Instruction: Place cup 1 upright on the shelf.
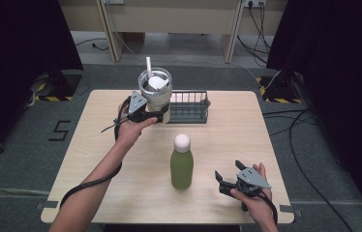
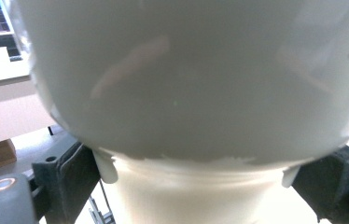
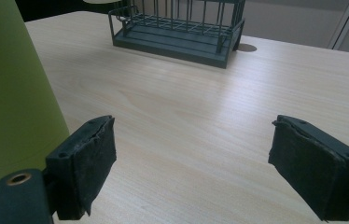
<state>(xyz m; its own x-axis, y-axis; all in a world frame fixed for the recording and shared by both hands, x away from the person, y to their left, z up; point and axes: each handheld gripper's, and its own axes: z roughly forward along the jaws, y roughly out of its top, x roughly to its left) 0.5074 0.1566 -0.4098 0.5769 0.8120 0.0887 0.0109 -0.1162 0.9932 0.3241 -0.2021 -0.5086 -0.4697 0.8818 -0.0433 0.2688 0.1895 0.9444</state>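
Wooden table (image 1: pixel 121 159), tumbler (image 1: pixel 155 92) clamped in left claw (image 1: pixel 156 117), lifted

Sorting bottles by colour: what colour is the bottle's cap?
White, on the green bottle; its cap shows best in the high view.

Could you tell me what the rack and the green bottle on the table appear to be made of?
The rack looks like dark-coated metal wire: thin straight bars on a solid base. The green bottle has a matte, even surface without glare, probably coated metal or plastic; its white cap looks like plastic.
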